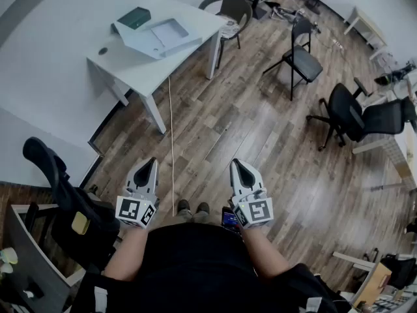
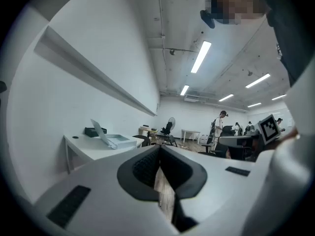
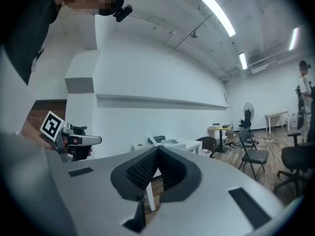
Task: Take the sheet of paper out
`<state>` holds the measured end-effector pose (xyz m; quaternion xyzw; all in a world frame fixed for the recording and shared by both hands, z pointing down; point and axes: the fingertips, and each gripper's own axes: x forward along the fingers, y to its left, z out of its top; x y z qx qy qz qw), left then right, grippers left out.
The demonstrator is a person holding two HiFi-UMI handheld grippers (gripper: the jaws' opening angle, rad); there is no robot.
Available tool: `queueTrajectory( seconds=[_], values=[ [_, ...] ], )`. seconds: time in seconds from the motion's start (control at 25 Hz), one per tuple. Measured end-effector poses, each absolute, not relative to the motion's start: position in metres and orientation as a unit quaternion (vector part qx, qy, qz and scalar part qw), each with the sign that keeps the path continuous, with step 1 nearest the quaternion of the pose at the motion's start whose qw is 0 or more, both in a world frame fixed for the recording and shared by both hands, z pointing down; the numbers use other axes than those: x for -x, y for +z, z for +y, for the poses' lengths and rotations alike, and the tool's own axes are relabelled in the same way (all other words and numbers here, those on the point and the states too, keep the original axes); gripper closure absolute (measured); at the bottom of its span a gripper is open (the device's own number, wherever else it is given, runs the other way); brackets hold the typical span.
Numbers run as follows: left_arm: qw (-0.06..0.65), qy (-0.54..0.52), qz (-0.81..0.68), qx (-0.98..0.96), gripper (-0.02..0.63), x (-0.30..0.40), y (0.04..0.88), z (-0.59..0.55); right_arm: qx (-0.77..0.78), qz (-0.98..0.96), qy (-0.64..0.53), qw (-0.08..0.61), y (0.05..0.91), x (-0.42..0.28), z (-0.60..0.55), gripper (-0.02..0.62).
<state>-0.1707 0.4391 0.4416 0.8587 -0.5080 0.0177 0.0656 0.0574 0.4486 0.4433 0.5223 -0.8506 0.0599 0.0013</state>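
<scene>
Both tongs (left gripper (image 1: pixel 152 162), right gripper (image 1: pixel 236 163)) are closed and empty. The open white box (image 1: pixel 159 36), sheet presumably inside, sits well ahead at the desk's (image 1: pixel 189 12) front edge — nearer the left gripper.

Overlooks a brown wood-plank floor (image 1: pixel 247 129), glossy toward the right. Meets a plain white wall (image 1: pixel 39 57) at left, a long grey ledge (image 2: pixel 93 75) high along it. Holds a white rectangular desk (image 1: pixel 130 67) against that wall, a dark round-backed chair (image 1: pixel 228 8) at its far end, a thin white cable (image 1: pixel 171 129) across the boards beside its leg. Farther right, a black folding chair (image 1: pixel 301 57) and a black swivel office chair (image 1: pixel 355 116), apart. Overhead, long white strip lights (image 2: pixel 201 56) on a bare ceiling (image 2: pixel 231 58).
</scene>
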Motion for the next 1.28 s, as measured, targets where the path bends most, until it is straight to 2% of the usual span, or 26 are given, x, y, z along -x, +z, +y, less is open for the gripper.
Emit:
queueTrajectory(
  seconds=[1.28],
  values=[
    [0.054,0.034,-0.481,-0.874,0.603,0.124,0.432,0.452,-0.508,-0.857,0.079,-0.005,0.458,-0.119,0.464,0.584]
  ],
)
